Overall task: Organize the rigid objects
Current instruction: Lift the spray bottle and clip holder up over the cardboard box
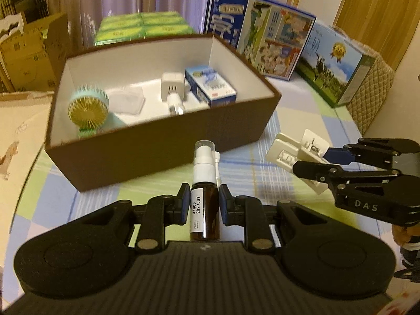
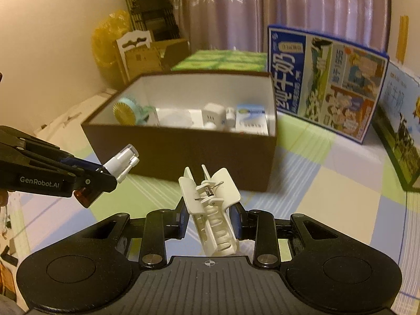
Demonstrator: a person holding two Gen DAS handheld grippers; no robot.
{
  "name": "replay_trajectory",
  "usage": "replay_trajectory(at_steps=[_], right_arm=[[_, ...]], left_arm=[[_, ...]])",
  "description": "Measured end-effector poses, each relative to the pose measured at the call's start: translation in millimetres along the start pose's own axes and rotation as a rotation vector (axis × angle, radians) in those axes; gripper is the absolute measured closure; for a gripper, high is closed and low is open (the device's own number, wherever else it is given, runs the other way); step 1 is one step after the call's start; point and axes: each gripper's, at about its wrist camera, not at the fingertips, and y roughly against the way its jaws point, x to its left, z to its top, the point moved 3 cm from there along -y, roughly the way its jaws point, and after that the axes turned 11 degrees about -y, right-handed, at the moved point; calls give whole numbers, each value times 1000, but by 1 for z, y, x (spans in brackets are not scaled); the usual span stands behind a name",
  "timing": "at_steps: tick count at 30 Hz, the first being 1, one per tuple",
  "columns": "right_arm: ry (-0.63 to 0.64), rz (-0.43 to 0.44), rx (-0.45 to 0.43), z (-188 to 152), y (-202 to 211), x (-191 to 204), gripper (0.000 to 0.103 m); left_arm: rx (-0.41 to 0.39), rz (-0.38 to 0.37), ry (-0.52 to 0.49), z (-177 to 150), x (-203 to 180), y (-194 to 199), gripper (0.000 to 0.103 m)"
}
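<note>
My left hand-held gripper (image 1: 204, 204) is clamped on a brown glass spray bottle with a white nozzle (image 1: 204, 197), long axis pointing at the brown cardboard box (image 1: 162, 152) just ahead; my right hand-held gripper (image 2: 211, 220) grips a white plastic hair clip (image 2: 212, 204), slightly farther back.

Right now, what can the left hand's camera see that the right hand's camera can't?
Only the left wrist view shows the brown spray bottle's printed label and the whole green cow-picture carton. Only the right wrist view shows the white hair clip's metal spring, a black rack and a yellow bag by the wall. Both show the brown box holding a small blue fan, a white plug adapter and a blue-white carton, plus the tall blue milk carton.
</note>
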Motion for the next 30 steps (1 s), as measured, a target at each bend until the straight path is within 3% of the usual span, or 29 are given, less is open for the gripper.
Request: replay_trajectory(at_steps=[8,18,30], right_arm=[[-11,71,-42,41,-5,14,73],[-4,112,-73,96,-39,22,74],[-16,84,-37,126,-92,11,74]], left_arm=[[-58,25,-14,31,11,13,84],[-106,71,-19,78,34,2,84],[-50,105,-8,110,65,-49,84]])
